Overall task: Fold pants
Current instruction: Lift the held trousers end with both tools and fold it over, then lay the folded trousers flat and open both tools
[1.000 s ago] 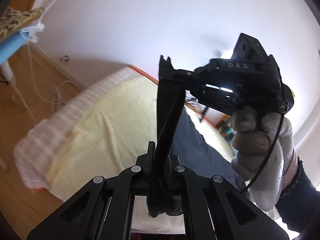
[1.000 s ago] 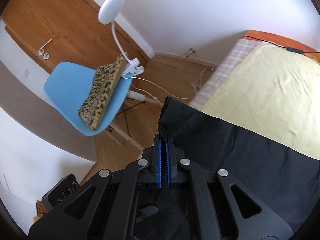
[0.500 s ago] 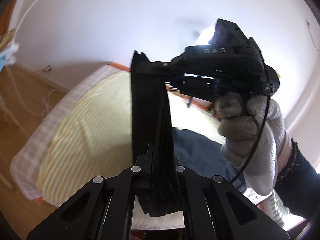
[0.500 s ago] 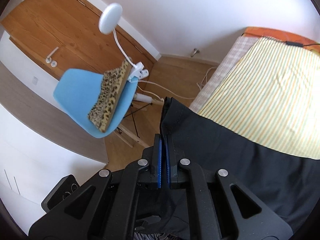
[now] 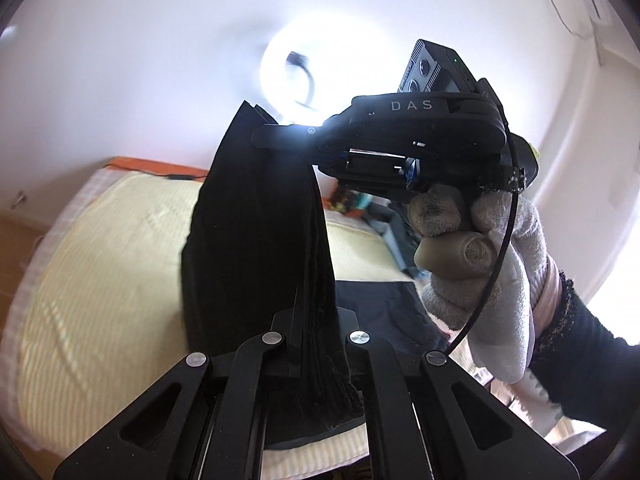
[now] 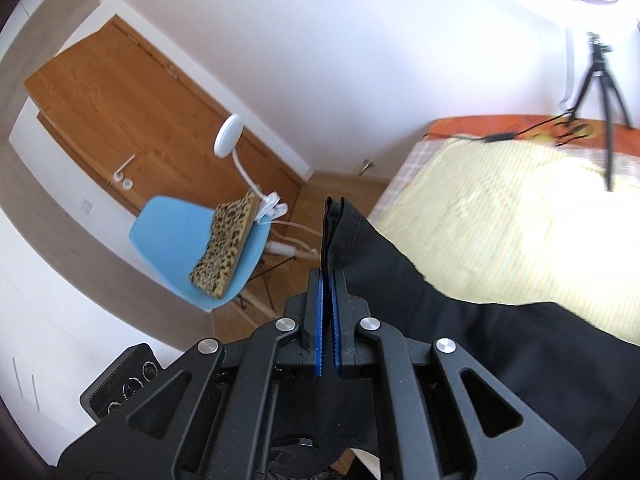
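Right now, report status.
Left gripper and right gripper shut on black fabric pants. Pants lifted above yellow striped bed. Nothing in the way.

The pants [image 5: 256, 216] hang above the bed [image 5: 100, 280], stretched between the left tongs [image 5: 316, 344] at the near end and the right tongs [image 5: 276, 136] at the far end, with another garment [image 5: 384, 312] lying on the bed below. In the right wrist view a chair [image 6: 168, 236] stands on the floor left of the bed, a cushion [image 6: 228, 244] on its seat, a lamp [image 6: 228, 140] clipped at its edge and a door [image 6: 120, 120] behind it. A tripod [image 6: 604, 92] stands on the bed's far side.
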